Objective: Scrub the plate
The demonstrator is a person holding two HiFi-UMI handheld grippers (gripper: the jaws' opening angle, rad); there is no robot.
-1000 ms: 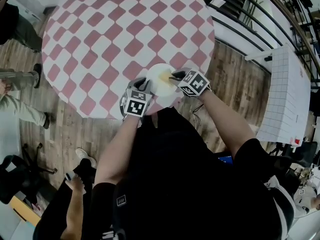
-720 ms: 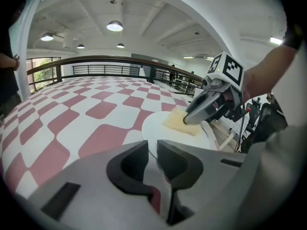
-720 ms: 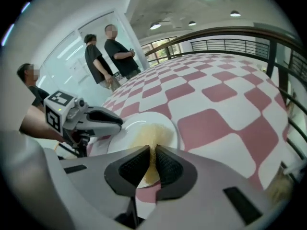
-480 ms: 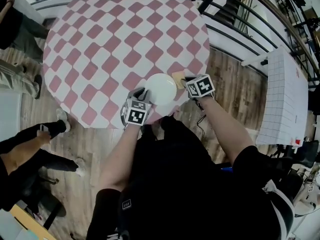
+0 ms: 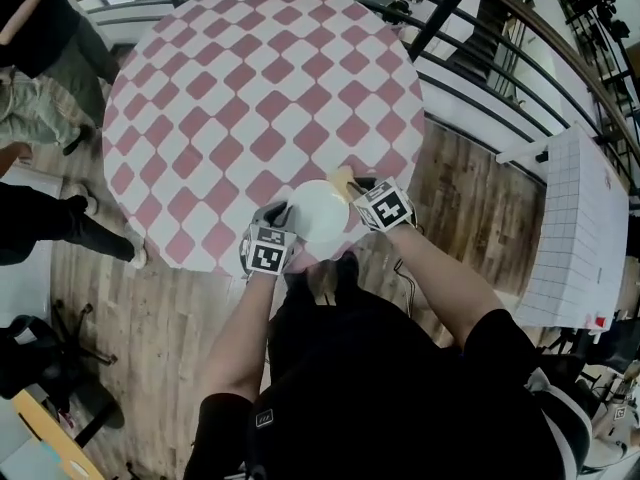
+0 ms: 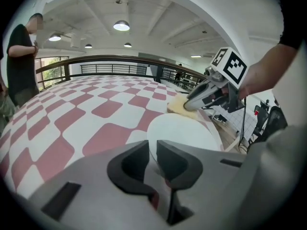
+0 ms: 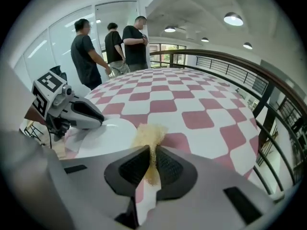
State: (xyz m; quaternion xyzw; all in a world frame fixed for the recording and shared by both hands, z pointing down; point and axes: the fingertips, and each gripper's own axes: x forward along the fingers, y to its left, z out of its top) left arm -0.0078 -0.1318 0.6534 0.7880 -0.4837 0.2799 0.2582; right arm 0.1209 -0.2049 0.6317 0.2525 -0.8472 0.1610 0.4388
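Bystanders [image 7: 115, 44] flank checkered table [image 5: 250, 88]; left tongs [image 6: 152, 159] pinch plate [image 6: 182, 131], right tongs [image 7: 152, 164] pinch sponge [image 7: 149, 135].

A round red-and-white checkered table [image 5: 230, 98] stands on wood floor [image 5: 465, 173] beside a black railing [image 5: 437, 13].

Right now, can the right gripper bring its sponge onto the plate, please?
Probably yes: the sponge sits at the plate's rim, its face is bare, and the left gripper holds only the opposite edge.
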